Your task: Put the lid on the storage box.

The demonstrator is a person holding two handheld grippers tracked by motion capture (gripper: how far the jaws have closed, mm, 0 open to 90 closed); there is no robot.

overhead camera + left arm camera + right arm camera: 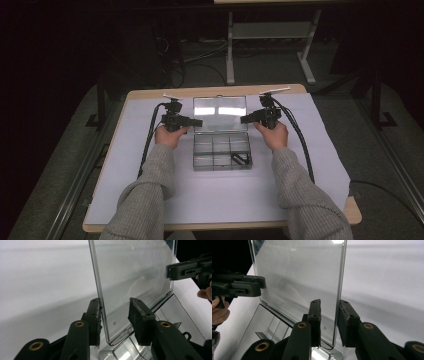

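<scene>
The left tool (196, 122) straddles the left edge of the raised lid (220, 113); in the left gripper view one rough black pad (96, 315) touches that edge while the other stands clear, so the tool is not clamped. The lid is a flat, transparent, rigid plastic panel with rounded corners, standing upright. It belongs to a clear rectangular organizer box (222, 150) with compartments divided by thin walls, resting at the centre of the white, matte tabletop (300, 170). The right tool (246, 119) brackets the lid's right edge, the panel lying between its pads (315, 312) without visible pressure.
</scene>
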